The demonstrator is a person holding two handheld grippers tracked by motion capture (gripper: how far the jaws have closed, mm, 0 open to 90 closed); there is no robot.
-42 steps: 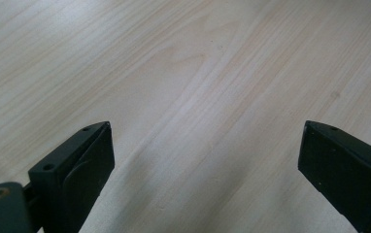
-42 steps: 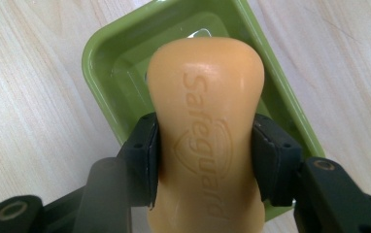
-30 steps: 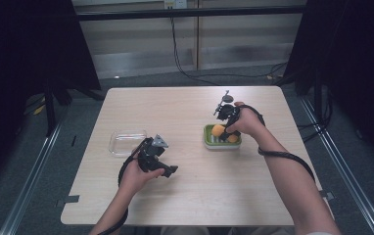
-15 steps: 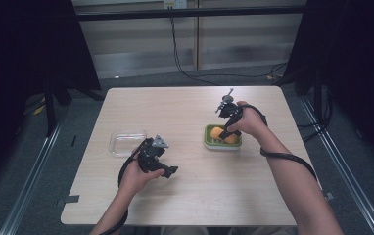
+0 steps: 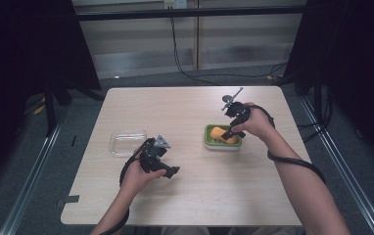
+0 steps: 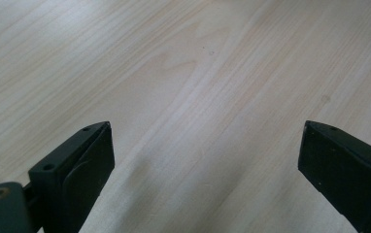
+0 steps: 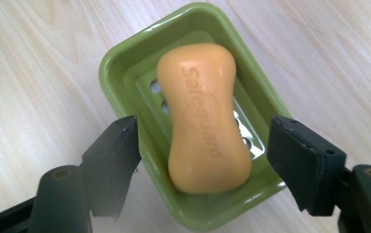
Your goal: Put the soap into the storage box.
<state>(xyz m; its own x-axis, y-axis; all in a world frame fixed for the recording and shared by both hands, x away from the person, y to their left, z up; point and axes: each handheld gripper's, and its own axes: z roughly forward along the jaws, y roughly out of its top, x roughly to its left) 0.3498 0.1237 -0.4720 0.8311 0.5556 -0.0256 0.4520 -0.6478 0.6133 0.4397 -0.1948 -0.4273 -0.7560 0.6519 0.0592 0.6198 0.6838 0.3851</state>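
Observation:
An orange bar of soap lies in a green soap dish on the wooden table. My right gripper hovers over the dish, open, its jaws standing apart on either side of the bar without touching it. In the high view the soap and dish sit right of centre, with the right gripper above them. My left gripper is held low over bare wood at the front left, open with nothing between its jaws.
A clear plastic lid or tray lies on the table just left of my left hand. Cables trail from both grippers along the forearms. Dark stands and floor rails flank the table.
The right gripper has lifted slightly and let go of the soap, which now rests in the dish. The left gripper has stayed put.

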